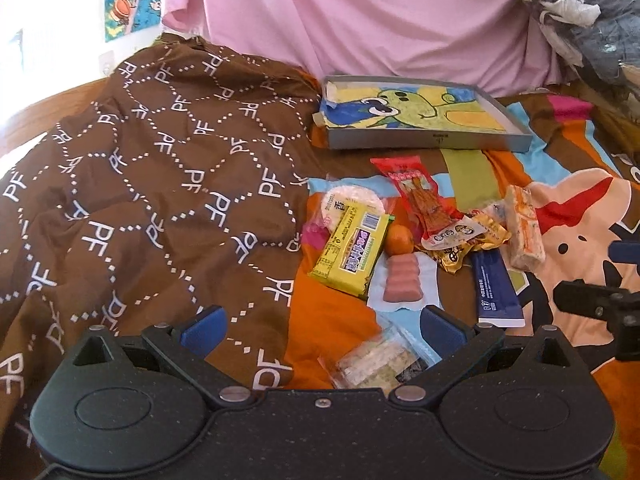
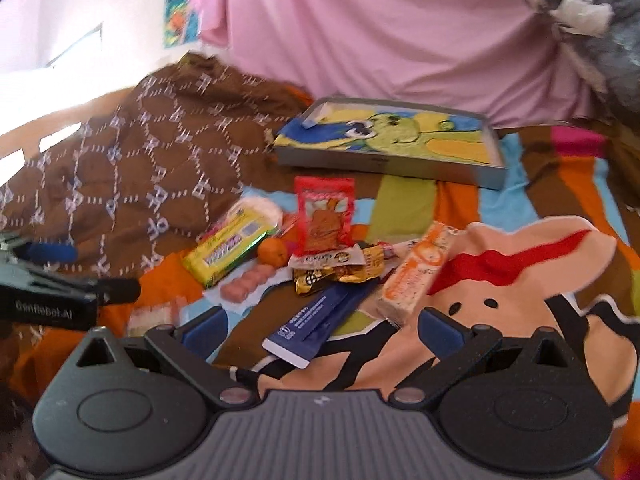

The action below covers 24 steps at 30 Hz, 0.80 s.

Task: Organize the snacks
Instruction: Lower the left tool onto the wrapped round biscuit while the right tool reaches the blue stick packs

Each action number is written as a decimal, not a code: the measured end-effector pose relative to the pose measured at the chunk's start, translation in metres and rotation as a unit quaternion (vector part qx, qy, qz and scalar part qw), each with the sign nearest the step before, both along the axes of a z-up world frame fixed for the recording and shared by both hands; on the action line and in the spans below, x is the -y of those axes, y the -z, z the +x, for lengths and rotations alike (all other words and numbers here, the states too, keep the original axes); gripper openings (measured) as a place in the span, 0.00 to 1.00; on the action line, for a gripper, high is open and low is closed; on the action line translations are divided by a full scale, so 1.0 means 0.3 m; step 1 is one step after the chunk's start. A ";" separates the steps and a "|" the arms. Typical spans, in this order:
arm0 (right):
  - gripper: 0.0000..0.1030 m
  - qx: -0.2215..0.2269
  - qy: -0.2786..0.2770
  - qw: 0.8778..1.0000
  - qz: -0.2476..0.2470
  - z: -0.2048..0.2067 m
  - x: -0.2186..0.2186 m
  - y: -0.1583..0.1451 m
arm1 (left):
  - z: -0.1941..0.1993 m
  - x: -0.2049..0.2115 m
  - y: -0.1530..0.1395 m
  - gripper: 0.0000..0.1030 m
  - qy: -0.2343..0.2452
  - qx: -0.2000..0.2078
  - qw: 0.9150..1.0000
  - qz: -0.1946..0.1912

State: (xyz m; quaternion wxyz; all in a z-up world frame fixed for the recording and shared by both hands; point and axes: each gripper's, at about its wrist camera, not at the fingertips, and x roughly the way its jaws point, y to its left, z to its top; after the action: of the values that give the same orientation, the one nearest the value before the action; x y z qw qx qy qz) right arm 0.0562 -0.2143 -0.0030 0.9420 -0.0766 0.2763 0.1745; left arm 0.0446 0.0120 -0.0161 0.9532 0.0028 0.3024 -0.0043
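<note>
Left tool (image 1: 322,330) wide open, empty, over clear packet (image 1: 376,364). Right tool (image 2: 322,330) wide open, empty, by blue sachet (image 2: 316,324). Snacks (image 1: 420,232) heaped on bed, below tray (image 1: 424,138).

Overall light: we find both views bright, daylit.
Source: we trace it to the upper left, where the wall (image 1: 48,12) is washed out to white.
Glare: we note blown-out patches along the wooden bed frame (image 2: 60,136) in the right wrist view.
Shadows: soft, in the folds of the brown blanket (image 1: 160,184).
Sharpness: left wrist view crisp; print on the yellow packet (image 1: 352,252) is visible.
Blur: right wrist view smeared; the blanket pattern streaks.
Distortion: fisheye bending; the grey tray (image 1: 404,112) edges bow, corners darken.
</note>
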 end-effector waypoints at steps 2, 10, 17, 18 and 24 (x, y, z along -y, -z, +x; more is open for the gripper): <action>1.00 -0.003 -0.011 1.000 -0.023 0.027 -0.006 0.014 | 0.013 -0.002 0.006 0.99 0.016 -0.006 1.000 0.001; 1.00 -0.045 -0.039 0.997 -0.050 0.129 -0.016 0.058 | 0.040 -0.008 0.031 0.99 0.113 -0.030 0.993 0.008; 0.92 -0.095 -0.044 0.994 -0.036 0.230 -0.036 0.062 | 0.089 0.000 0.079 0.96 0.198 -0.081 0.977 0.020; 0.91 -0.105 -0.043 0.993 -0.033 0.242 -0.041 0.067 | 0.095 0.004 0.087 0.94 0.211 -0.086 0.973 0.023; 0.87 -0.149 -0.024 0.988 -0.016 0.300 -0.069 0.105 | 0.134 0.019 0.113 0.79 0.246 -0.111 0.962 0.035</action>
State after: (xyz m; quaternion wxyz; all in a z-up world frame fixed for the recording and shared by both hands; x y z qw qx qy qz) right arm 0.1462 -0.1937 -0.0346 0.8844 -0.0707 0.4148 0.2017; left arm 0.0848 0.0063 -0.0501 0.8825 0.1102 0.3961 -0.2283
